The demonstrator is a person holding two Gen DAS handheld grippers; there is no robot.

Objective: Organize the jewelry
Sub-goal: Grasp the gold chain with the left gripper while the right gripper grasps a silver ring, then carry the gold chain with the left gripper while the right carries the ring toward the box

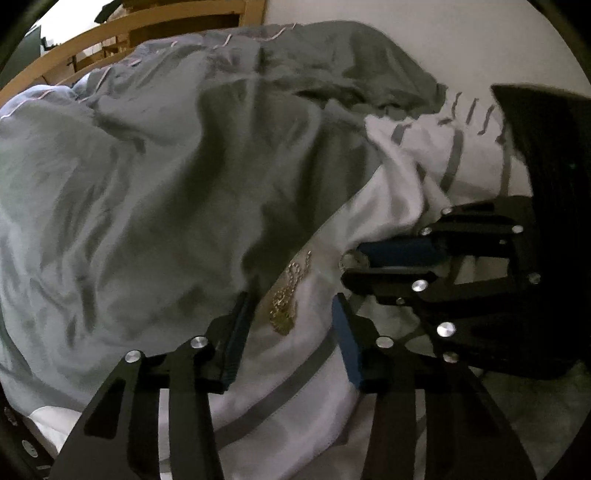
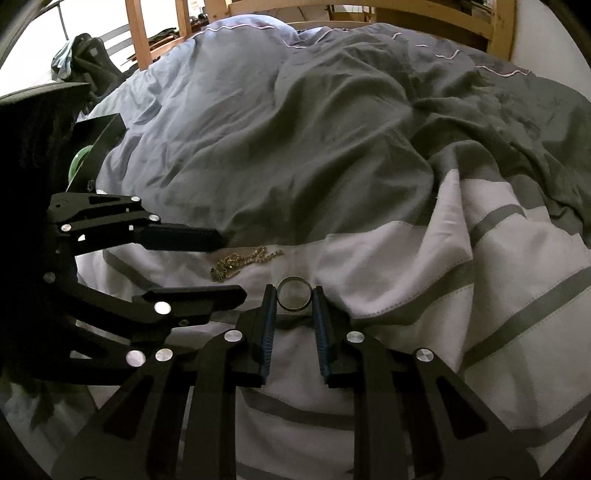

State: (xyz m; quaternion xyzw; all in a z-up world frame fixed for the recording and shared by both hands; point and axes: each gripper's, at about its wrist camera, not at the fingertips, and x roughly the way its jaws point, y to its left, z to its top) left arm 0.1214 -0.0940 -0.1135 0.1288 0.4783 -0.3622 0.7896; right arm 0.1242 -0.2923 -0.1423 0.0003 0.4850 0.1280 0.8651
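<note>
Right wrist view — right gripper [image 2: 294, 295] pinching ring [image 2: 294, 294], left gripper [image 1: 291, 302] wide, necklace [image 1: 285, 306] blurred.

Gold necklace [image 2: 240, 263] on white, grey-striped sheet [image 2: 406, 258]; grey duvet [image 2: 295, 147].

Green round object [image 2: 78, 162] at left edge mostly hidden behind left gripper [image 2: 231, 264] body, identity indeterminate; gold chain [image 1: 286, 295] links too small and blurred to resolve; wooden bed frame [image 2: 436, 18] cut off by top edge.
</note>
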